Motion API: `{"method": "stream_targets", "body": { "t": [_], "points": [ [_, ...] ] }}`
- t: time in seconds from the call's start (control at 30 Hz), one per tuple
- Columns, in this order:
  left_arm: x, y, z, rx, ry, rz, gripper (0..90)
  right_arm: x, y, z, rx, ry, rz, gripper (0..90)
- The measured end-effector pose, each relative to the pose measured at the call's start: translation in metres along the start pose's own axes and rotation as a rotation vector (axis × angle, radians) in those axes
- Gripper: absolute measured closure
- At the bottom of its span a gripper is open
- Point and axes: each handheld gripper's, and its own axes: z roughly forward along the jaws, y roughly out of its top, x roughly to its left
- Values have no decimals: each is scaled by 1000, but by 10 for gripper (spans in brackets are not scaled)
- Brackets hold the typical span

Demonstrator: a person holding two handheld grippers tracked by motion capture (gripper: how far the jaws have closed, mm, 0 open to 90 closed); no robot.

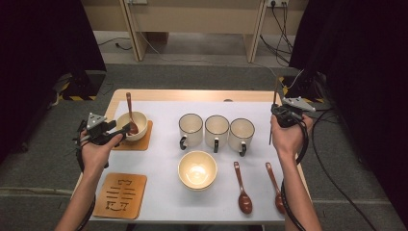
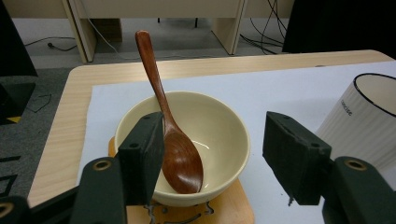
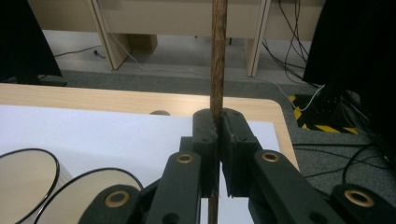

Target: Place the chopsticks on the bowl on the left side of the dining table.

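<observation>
Right gripper view: right gripper (image 3: 217, 140) clamps stick (image 3: 217, 56), ends cropped; left gripper (image 2: 215, 154) agape.

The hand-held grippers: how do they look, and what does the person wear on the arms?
Each hand-held gripper, left and right, is black with blocky jaws, brass-coloured rivets and a grey three-cornered plate on top. Black cables trail from them. The forearms are bare, no sleeves.
</observation>
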Motion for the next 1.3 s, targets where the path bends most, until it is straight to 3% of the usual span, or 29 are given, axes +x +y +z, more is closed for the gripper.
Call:
{"method": "stream_targets", "body": {
  "t": [0.63, 1.3],
  "points": [
    [-1, 0, 0, 2, -3, 0, 379, 1, 8, 9, -70, -7, -9, 850],
    [0, 0, 0, 0, -2, -2, 379, 12, 15, 23, -119, -10, -21, 850]
  ]
}}
